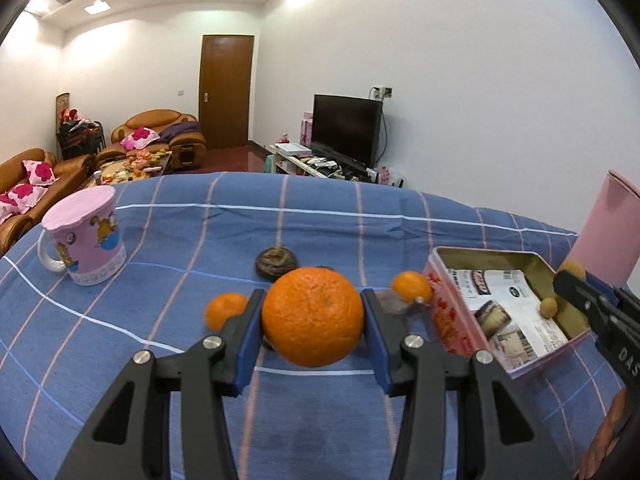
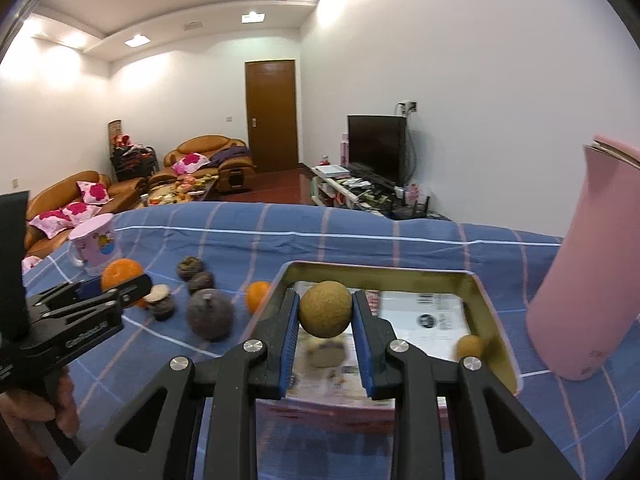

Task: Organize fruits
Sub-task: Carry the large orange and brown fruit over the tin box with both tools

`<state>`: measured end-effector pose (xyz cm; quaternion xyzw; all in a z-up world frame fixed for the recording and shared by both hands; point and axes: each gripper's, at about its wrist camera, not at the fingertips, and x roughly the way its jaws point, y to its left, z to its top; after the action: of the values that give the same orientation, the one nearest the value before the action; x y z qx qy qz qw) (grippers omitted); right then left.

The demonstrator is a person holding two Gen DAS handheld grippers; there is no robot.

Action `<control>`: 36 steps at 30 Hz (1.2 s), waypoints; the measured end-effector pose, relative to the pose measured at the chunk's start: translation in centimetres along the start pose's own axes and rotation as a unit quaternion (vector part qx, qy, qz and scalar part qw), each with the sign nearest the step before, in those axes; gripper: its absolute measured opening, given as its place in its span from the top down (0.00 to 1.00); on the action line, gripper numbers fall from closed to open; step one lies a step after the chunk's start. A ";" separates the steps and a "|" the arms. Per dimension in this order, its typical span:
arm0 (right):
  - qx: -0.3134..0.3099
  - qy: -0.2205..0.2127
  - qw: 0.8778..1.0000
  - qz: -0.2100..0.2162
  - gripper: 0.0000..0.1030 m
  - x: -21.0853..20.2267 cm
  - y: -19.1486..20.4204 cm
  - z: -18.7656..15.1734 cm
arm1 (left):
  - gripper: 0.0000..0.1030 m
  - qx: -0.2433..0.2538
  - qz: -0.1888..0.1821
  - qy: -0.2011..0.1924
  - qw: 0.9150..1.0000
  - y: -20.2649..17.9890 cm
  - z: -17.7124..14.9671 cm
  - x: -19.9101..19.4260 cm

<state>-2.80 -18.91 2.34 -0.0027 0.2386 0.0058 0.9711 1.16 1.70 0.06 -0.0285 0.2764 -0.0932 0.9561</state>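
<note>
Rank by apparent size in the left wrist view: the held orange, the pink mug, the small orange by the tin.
1. Held orange and pink mug look alike; the orange is nearer the camera, so unranked.
2. Small orange by the tin, smallest.

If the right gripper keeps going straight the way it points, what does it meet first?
Probably the open tin: the right gripper, shut on a longan, aims into it, likely reaching its paper lining. Depth is uncertain.
</note>
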 end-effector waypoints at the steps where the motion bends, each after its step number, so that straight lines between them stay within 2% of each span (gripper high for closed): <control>1: 0.002 0.000 1.000 -0.004 0.73 0.0 -0.6 0.0 | 0.53 0.001 -0.001 0.001 1.000 -0.4 0.0 0.1; 23: 0.040 -0.008 0.996 -0.080 0.73 -0.5 -10.8 0.7 | 0.53 0.067 -0.067 0.012 0.995 -12.9 0.0 1.9; 26: 0.043 -0.007 0.996 -0.084 0.73 -0.2 -11.3 0.7 | 0.53 0.083 -0.064 0.013 0.994 -14.5 0.3 2.6; 31: 0.055 0.015 0.997 -0.060 0.73 1.2 -11.5 0.6 | 0.53 0.087 -0.059 0.031 0.994 -16.7 0.6 4.0; 36: 0.052 0.026 0.997 -0.047 0.73 2.7 -11.1 0.8 | 0.53 0.095 -0.029 0.032 0.995 -17.9 0.7 4.6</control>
<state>0.05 -30.02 1.80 0.0367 0.2634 -0.0519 0.9626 2.49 -16.78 0.15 0.0571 0.2956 -0.1479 0.9421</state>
